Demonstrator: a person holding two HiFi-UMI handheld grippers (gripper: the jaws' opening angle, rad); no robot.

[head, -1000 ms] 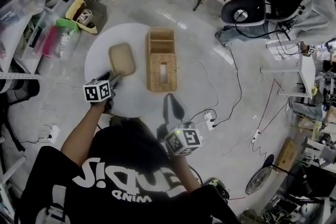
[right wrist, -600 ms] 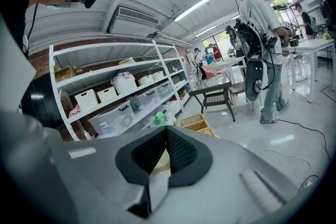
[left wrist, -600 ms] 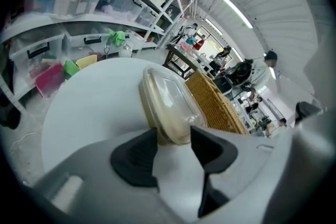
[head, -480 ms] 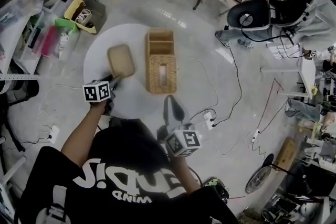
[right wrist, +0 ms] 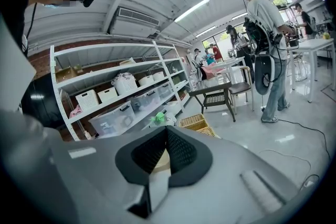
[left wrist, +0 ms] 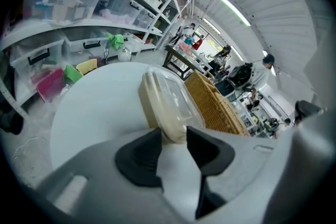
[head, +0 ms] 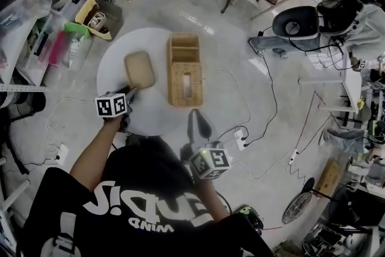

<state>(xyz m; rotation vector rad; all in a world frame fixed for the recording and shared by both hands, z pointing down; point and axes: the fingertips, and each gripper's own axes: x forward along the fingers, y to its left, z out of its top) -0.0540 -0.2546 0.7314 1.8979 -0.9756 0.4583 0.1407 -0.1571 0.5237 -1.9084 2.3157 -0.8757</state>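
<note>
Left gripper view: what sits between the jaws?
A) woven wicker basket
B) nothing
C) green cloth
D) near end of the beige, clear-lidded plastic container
D: the left gripper closes its pads on the near end of the beige, clear-lidded plastic container; the woven wicker basket lies outside them.

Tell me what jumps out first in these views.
A wicker basket sits at the middle of the round white table. Left of it, the left tool grips the near end of a beige lidded container; the right tool, shut, hovers by the table's near edge.
</note>
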